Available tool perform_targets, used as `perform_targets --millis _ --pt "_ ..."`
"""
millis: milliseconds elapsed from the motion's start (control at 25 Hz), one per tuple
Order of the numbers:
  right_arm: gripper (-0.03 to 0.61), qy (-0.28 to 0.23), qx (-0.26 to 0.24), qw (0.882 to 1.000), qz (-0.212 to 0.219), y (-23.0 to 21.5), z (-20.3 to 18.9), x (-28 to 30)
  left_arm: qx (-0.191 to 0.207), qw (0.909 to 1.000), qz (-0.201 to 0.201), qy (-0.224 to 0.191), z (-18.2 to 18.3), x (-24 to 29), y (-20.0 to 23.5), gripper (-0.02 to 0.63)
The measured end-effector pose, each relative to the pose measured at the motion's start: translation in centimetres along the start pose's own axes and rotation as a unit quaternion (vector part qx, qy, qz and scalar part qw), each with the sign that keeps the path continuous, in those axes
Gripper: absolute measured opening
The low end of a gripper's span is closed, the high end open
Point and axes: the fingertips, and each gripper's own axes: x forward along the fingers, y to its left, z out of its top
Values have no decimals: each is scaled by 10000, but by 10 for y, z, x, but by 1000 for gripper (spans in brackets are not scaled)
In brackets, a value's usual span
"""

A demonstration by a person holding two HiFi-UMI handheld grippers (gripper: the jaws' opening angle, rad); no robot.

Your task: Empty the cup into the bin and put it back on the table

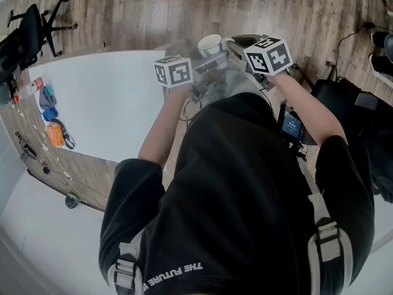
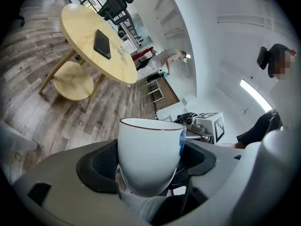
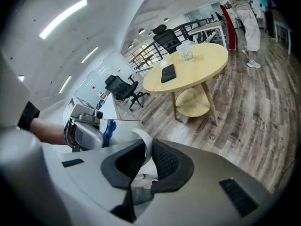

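Note:
A white cup (image 1: pixel 210 43) with a thin dark rim is held upright in the air, beyond the far edge of the white table (image 1: pixel 104 97). In the left gripper view the cup's body (image 2: pixel 149 154) fills the gap between the two dark pads, and my left gripper (image 2: pixel 148 163) is shut on it. My right gripper (image 3: pixel 146 157) is shut on the cup's curved handle (image 3: pixel 145 142), with the cup's body (image 3: pixel 120 128) just to the left. Each gripper shows in the other's view: the left gripper (image 3: pixel 87 132) and the right gripper (image 2: pixel 203 124). The inside of the cup is hidden.
A round wooden table (image 3: pixel 188 69) with a dark phone (image 3: pixel 168 73) and a glass on it stands on the plank floor ahead. Black office chairs (image 3: pixel 123 89) are behind it and a person (image 3: pixel 247 20) stands far off. Small coloured items (image 1: pixel 52 125) lie at the white table's left end.

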Motion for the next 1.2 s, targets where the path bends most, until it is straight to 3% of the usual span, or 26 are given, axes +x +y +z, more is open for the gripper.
perform_targets --millis 840,960,1040,1120,1200 --pt "57 -122 75 9998 -106 -4 -2 -3 245 9992 -11 325 0 5 -2 379" --pt "57 -382 -249 9989 -100 0 11 -9 753 9970 78 153 10 2 -11 378" --pt "57 -789 -729 9941 -139 8 31 -17 1258 9918 159 -133 25 -5 -23 377" --pt "57 -1317 -1307 9824 -215 19 53 -30 1881 9808 240 -464 41 -14 -39 377" --pt "57 -1814 -1876 9649 -288 34 74 -45 2589 9627 323 -720 54 -24 -58 377"
